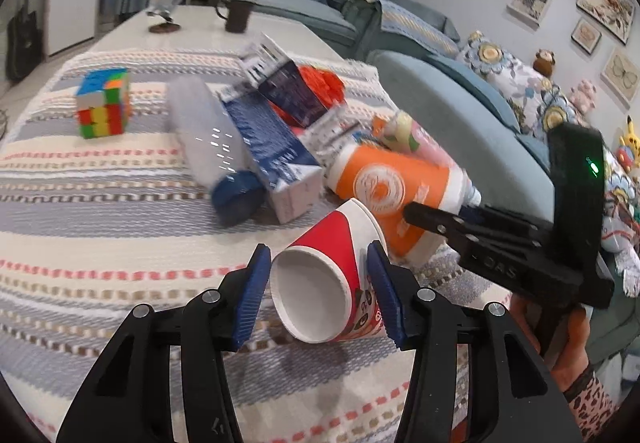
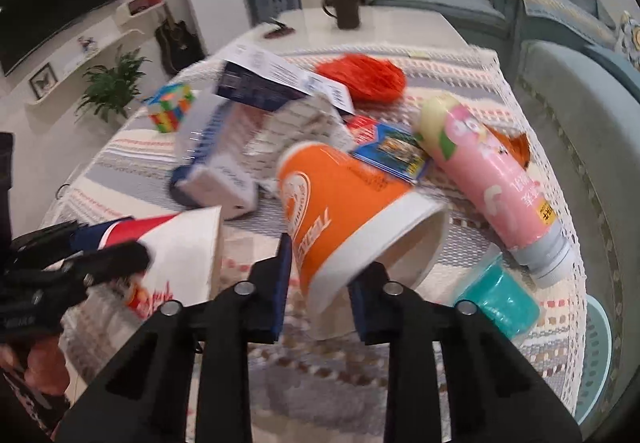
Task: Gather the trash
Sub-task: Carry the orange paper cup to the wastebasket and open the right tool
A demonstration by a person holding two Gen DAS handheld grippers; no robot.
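Note:
A red and white paper cup (image 1: 320,263) lies on its side with its mouth toward me, between the blue pads of my left gripper (image 1: 320,291), which is shut on its sides. Just behind it lies an orange paper cup (image 1: 384,183). In the right wrist view the orange paper cup (image 2: 340,203) points its mouth down and to the right, and my right gripper (image 2: 322,295) is shut on its white rim. The left gripper (image 2: 80,263) shows blurred at the left with the red cup (image 2: 180,243). A person's hand (image 1: 568,343) holds the right gripper.
The striped tablecloth (image 1: 100,223) bears a pink bottle (image 2: 492,179), a teal cap (image 2: 500,303), a blue and white carton (image 1: 276,159), a grey bottle (image 1: 200,131), an orange tuft (image 2: 362,77) and a colour cube (image 1: 104,103). A sofa (image 1: 440,95) flanks the right; a teal basket (image 2: 600,363) stands below the table edge.

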